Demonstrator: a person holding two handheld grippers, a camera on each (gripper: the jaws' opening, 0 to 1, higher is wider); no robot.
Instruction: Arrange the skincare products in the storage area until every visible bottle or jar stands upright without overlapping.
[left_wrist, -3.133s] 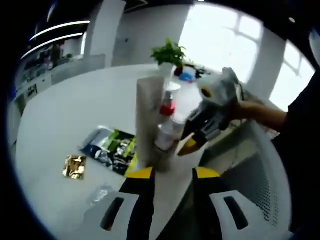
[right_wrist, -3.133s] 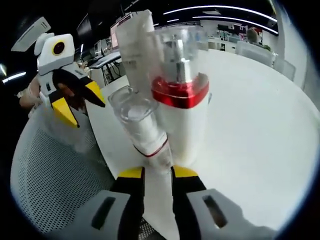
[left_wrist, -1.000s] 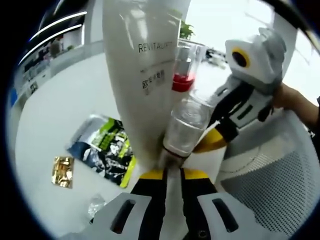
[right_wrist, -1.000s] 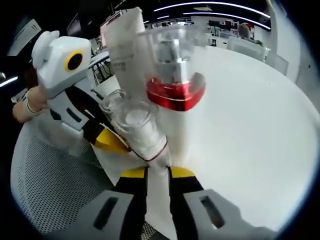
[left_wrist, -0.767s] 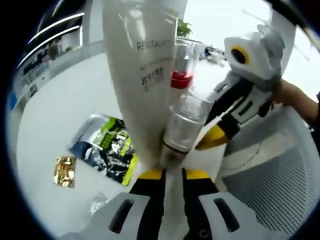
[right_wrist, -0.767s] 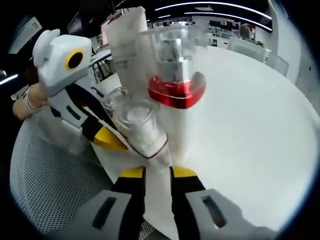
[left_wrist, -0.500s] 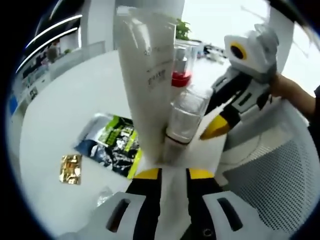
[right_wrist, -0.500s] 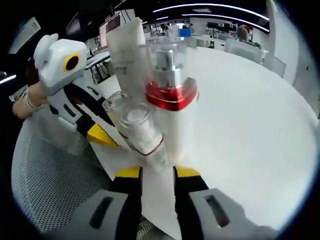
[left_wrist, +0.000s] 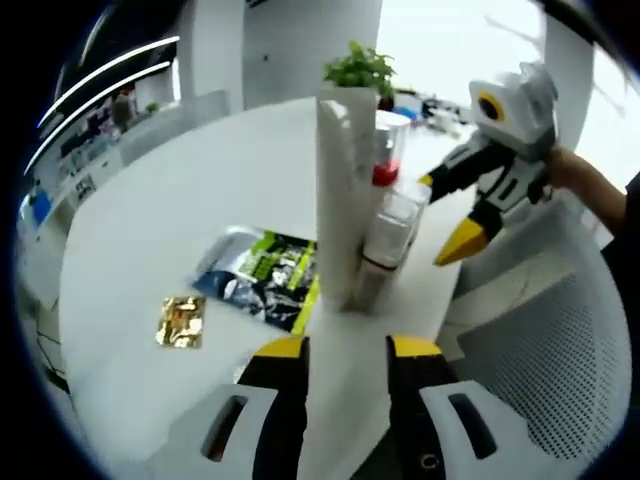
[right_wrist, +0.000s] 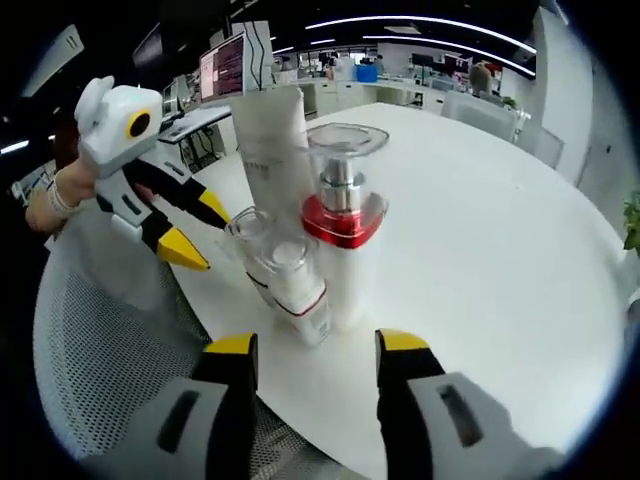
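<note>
A tall white tube (left_wrist: 340, 200) stands on the white table (left_wrist: 200, 200) with a red-collared pump bottle (left_wrist: 385, 160) and a small clear-capped bottle (left_wrist: 385, 238) packed tight beside it. In the right gripper view the pump bottle (right_wrist: 343, 240) is in the middle, the tube (right_wrist: 275, 150) is behind it, the small bottle (right_wrist: 292, 280) is in front, and a second clear cap (right_wrist: 250, 228) shows behind that. My left gripper (left_wrist: 348, 350) is open, short of the cluster, as is my right gripper (right_wrist: 316, 343). The right gripper (left_wrist: 450, 212) and left gripper (right_wrist: 200, 230) each show in the other's view.
A green and black sachet (left_wrist: 260, 280) and a gold foil packet (left_wrist: 182, 320) lie flat on the table left of the cluster. A potted plant (left_wrist: 362, 70) stands at the far edge. A white mesh chair (right_wrist: 110, 360) sits against the near table edge. A hand (right_wrist: 55, 200) holds the left gripper.
Both grippers have drawn back from the cluster and their jaws have spread wider. The small bottle that stood between the jaws now stands free beside the pump bottle.
</note>
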